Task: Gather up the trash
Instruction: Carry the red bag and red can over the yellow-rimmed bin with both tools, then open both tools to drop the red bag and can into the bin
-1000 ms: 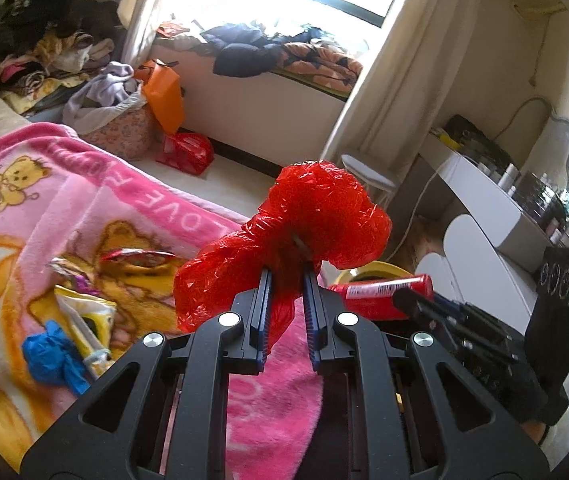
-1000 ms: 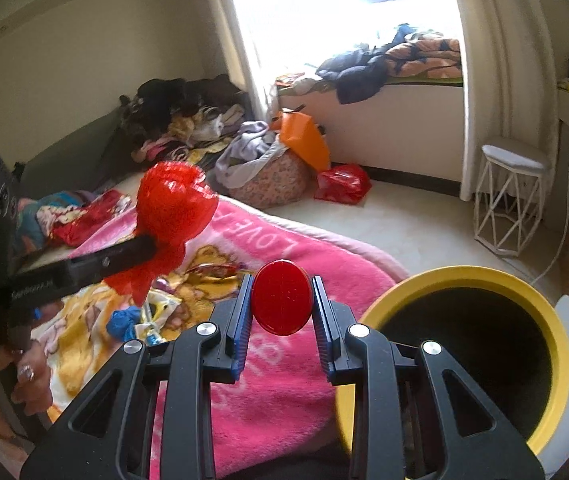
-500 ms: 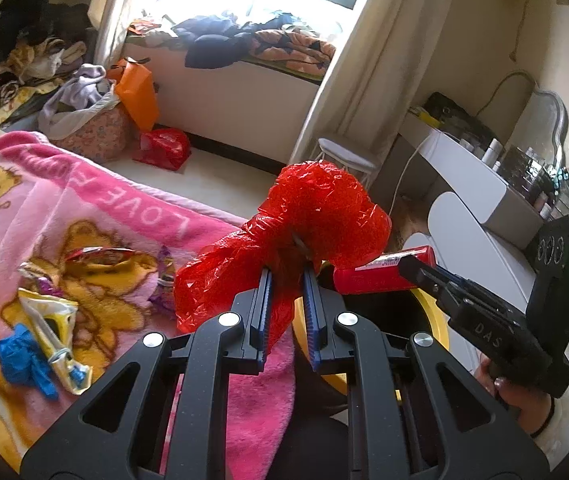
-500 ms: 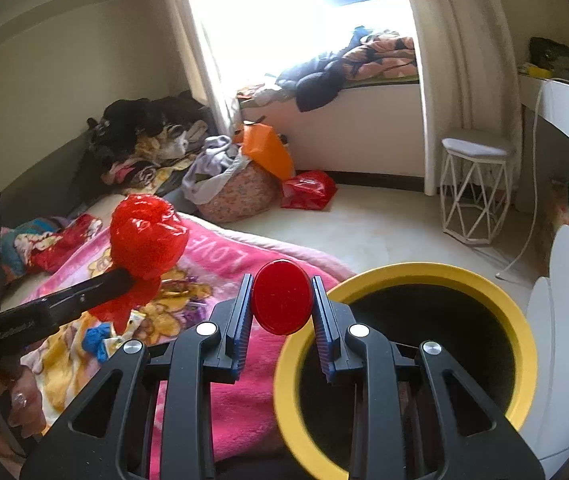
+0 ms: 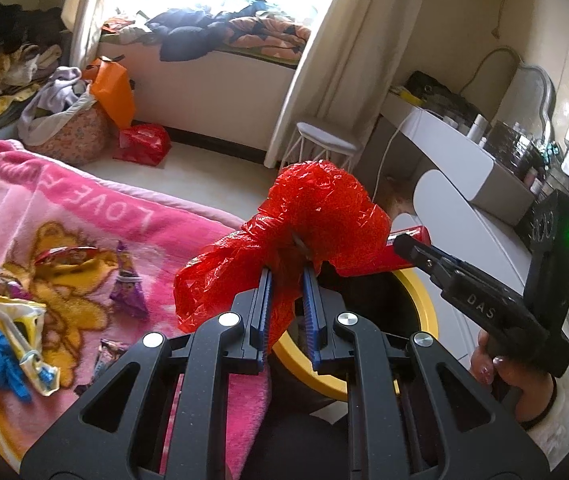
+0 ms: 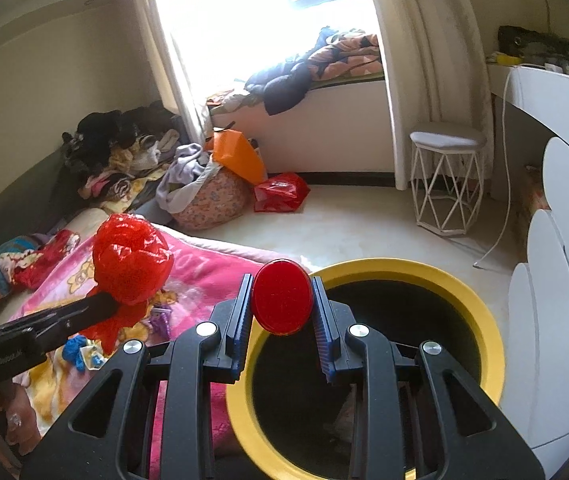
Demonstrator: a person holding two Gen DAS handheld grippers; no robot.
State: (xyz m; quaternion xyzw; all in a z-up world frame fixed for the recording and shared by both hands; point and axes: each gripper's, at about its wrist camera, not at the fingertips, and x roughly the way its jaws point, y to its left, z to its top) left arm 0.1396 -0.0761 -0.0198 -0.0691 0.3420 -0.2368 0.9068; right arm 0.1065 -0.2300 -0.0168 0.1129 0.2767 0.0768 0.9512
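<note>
Left wrist view: left gripper fingers clamped tight on crumpled red plastic bag, beside the yellow-rimmed bin; right gripper fingers pinch red tube over bin's mouth; wrappers lie on pink blanket.

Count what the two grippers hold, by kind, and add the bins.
Red bag: 1
Red can: 1
Yellow bin: 1
Total: 3

Bedroom: blanketed bed, clothes pile
</note>
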